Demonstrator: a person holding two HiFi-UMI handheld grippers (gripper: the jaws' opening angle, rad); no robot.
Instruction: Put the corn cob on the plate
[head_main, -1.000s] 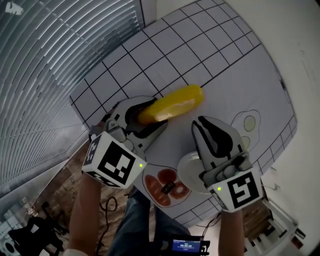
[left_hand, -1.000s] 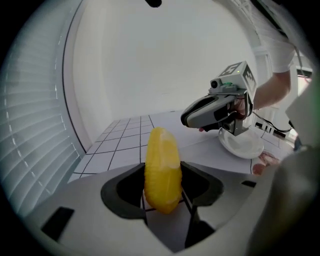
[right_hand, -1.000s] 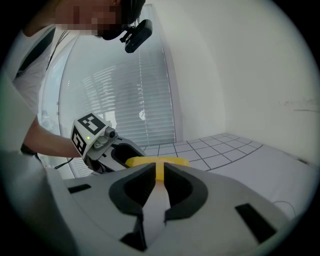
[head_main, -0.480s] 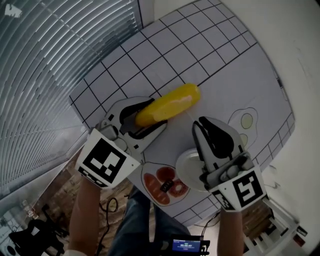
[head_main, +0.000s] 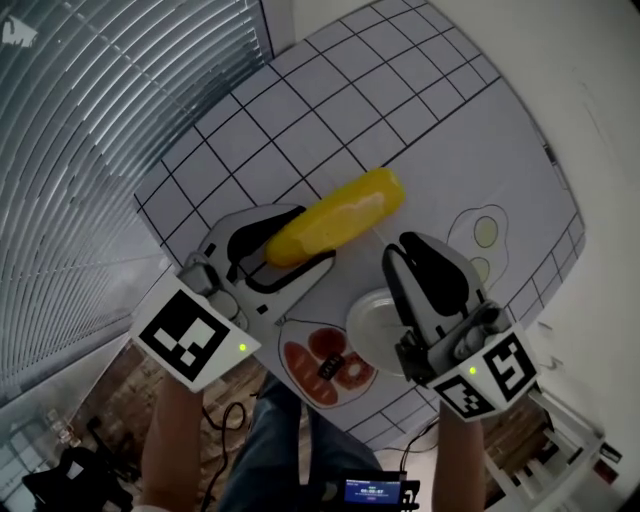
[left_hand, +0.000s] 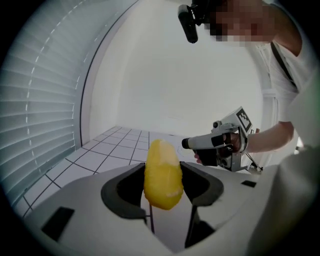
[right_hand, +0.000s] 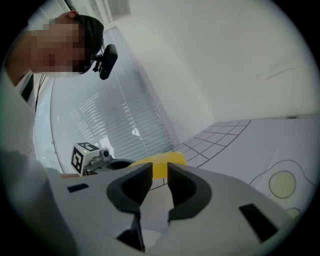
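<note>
The left tool (left_hand: 162, 170) had its jaws spread wide and pressed on either side of the corn cob (head_main: 340, 215). It gripped the cob near one end, and the rest stuck out beyond the jaws over the gridded surface (head_main: 350, 110). The right tool (right_hand: 159, 172) held nothing. Its jaws had just been opening and stood a little apart, with only the distant cob showing through the gap. It hovered over the white plate (head_main: 365, 330), which lay near the cob with nothing on its visible part.

The cob looked stiff, fairly light and smooth-skinned, so probably slippery. With its rounded body held at one end, it seemed likely to pivot or slide, and a hold across the middle would likely be steadier.

By count there were one corn cob, one plate and two tools.
</note>
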